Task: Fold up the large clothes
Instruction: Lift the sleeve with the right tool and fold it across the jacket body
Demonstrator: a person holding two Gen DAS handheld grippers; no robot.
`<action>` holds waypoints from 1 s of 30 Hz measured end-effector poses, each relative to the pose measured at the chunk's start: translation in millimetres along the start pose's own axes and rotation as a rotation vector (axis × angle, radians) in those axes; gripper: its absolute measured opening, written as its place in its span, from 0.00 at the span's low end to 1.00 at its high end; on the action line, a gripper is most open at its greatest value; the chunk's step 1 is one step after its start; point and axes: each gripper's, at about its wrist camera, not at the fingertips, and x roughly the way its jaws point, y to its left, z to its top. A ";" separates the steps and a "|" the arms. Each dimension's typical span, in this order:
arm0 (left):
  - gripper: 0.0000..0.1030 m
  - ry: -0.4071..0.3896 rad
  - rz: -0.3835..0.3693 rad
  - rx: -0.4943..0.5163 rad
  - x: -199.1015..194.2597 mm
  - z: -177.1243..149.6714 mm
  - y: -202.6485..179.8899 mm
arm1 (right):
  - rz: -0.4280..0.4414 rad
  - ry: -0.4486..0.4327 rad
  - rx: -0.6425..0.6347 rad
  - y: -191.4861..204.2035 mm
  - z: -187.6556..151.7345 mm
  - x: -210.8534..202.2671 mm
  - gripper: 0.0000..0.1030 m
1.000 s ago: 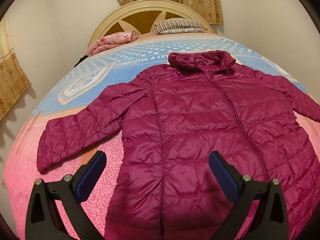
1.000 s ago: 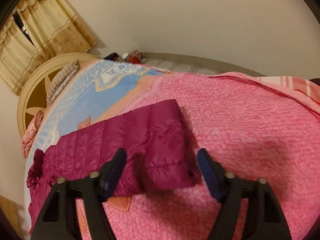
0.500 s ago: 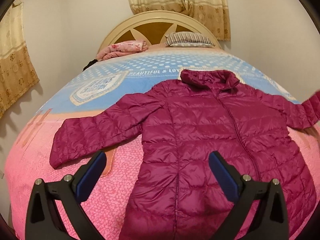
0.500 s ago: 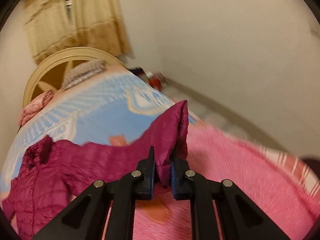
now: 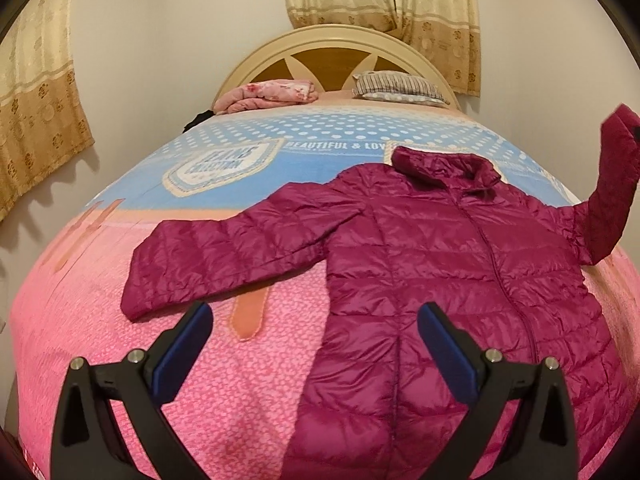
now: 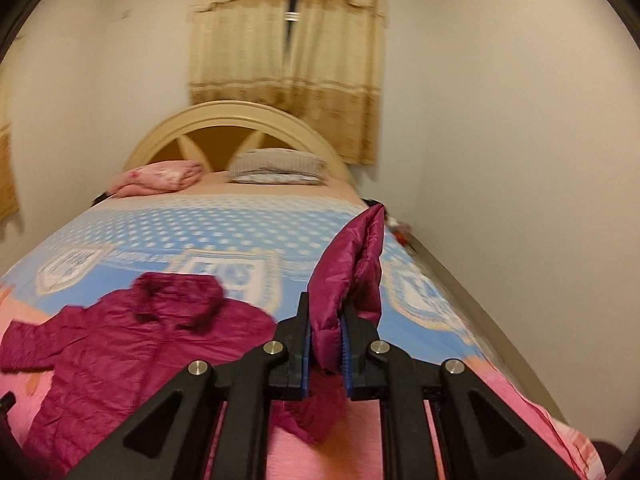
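I have the jacket [image 5: 460,280] lying front-up on the bed [image 5: 120,352], zip closed, collar toward the headboard [image 5: 332,52]. Its body sits on the pink part of the quilt, its collar reaching onto the blue part.

My right gripper [image 6: 325,340] has its jaws clamped tight on the cuff end of one sleeve [image 6: 352,264]. That sleeve is lifted clear of the bed and stands up from the jaws, its tip pointing toward the far wall. In the left wrist view the same sleeve rises at the right edge, bent up from the shoulder.

My left gripper [image 5: 316,336] has its jaws spread wide with nothing between them. It hangs above the near part of the bed, one finger over bare quilt just beside the other sleeve's [image 5: 224,256] cuff, the other finger over the jacket's lower front. That sleeve lies flat, stretched out sideways.

A folded pink blanket [image 5: 268,94] and a striped pillow [image 5: 400,88] rest by the headboard. Curtains [image 6: 288,60] hang behind it.
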 end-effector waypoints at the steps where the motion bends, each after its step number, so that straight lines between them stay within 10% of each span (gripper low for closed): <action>1: 1.00 -0.002 0.004 -0.006 -0.2 -0.5 3.1 | 0.016 -0.003 -0.015 11.4 0.9 0.3 0.11; 30: 1.00 0.035 0.054 -0.024 17.1 -2.3 21.9 | 0.398 0.190 -0.204 252.7 -104.7 75.1 0.11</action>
